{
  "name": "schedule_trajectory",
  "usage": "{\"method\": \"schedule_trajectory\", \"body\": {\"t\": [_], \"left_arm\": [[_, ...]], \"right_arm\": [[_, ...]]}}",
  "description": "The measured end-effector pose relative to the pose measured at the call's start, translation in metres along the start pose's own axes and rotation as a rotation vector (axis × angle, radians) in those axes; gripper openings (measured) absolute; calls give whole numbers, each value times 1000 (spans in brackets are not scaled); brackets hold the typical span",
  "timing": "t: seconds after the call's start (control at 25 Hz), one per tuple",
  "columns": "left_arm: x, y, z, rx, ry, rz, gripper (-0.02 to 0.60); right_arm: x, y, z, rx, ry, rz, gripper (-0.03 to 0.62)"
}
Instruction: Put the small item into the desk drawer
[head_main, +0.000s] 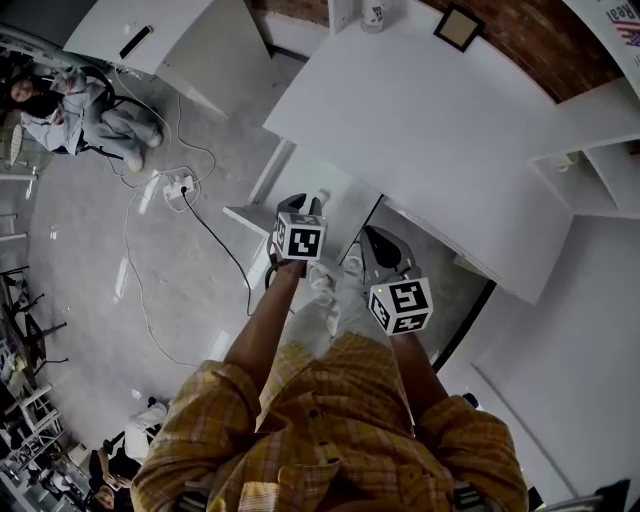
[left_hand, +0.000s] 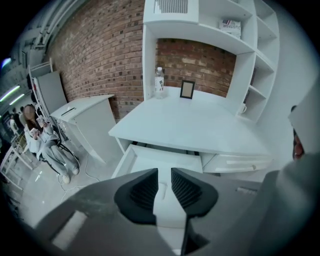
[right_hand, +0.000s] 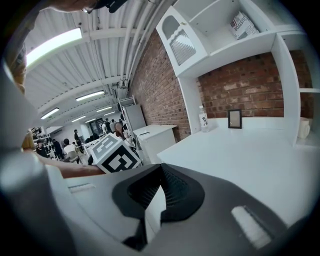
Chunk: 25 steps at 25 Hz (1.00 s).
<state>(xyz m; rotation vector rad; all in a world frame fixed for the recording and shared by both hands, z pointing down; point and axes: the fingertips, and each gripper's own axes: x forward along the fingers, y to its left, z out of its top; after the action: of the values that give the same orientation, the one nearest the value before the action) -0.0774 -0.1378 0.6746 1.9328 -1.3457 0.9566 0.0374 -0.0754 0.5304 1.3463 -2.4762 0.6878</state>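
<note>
Left gripper (left_hand: 164, 172): jaws apart by a narrow gap, nothing between the ribbed pads; held above the open desk drawer (left_hand: 145, 156). Right gripper (right_hand: 160, 167): jaws together at the tips, no object made out in them; a pale wedge shows behind the tips, too indistinct to name. Small item: in neither gripper; a faint pale mark (left_hand: 161, 186) on the drawer floor, seen through the left jaws' gap, may be it, but this cannot be told. In the head view the arms and marker cubes cover most of the drawer, so its contents are hidden there. Desk (left_hand: 200, 125): white, its top bare apart from a bottle (left_hand: 159, 82) and a small picture frame (left_hand: 187, 90) at the back by the brick wall. Second drawer (left_hand: 240, 162): shut, partly cut off by the gripper body. Seated person (left_hand: 47, 142): at far left, small and partly blurred.
</note>
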Motion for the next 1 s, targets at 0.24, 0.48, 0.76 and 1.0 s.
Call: {"method": "schedule_trajectory", "body": {"t": [0.24, 0.48, 0.76, 1.0], "left_arm": [[-45, 3, 18, -21, -115, 7, 33], [-92, 6, 35, -37, -214, -5, 3], [-144, 7, 60, -31, -353, -13, 3], [-180, 9, 79, -17, -453, -9, 3]], "right_arm": [[-9, 18, 22, -23, -49, 4, -2], [-16, 35, 46, -67, -86, 1, -2], [-23, 52, 72, -91, -134, -2, -2], [-31, 58, 95, -131, -183, -14, -2]]}}
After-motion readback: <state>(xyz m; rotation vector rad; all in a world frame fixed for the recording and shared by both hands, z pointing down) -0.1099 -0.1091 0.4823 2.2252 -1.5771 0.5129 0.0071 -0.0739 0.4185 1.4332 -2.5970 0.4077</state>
